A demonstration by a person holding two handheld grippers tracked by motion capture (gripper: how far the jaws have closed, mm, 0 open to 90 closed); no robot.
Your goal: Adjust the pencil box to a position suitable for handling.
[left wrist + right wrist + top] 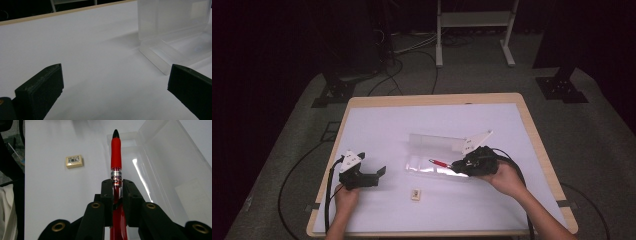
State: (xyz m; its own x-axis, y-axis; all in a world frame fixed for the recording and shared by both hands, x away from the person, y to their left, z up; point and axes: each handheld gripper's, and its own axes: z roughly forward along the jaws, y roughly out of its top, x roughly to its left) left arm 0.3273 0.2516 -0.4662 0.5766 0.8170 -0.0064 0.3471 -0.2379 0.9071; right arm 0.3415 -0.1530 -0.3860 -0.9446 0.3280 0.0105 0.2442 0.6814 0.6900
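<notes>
The right gripper (462, 164) sits at about four o'clock from the middle of the white surface (377, 130), held from below and behind by the right hand (504, 177), whose forearm comes in from the lower right corner. It lies nearly level and points toward nine o'clock. Its fingers (107, 192) are narrow and clamped on a red pen (116, 160); the pen sticks straight out ahead of them, black tip foremost. In the high view the pen (439, 163) lies over the open clear plastic box (432, 167), whose lid (432, 142) stands up along the twelve o'clock side; whether the pen touches the box floor I cannot tell.

The left gripper (379, 172) is at about eight o'clock, the left hand (346, 195) gripping it from below, wrist straight, pointing toward three o'clock. Its fingers (42, 87) stand wide apart with nothing between them, low over the surface, and the box (172, 37) shows ahead of them to the right.

A small eraser (415, 194) lies on the surface at six o'clock, between the two hands and apart from both.
</notes>
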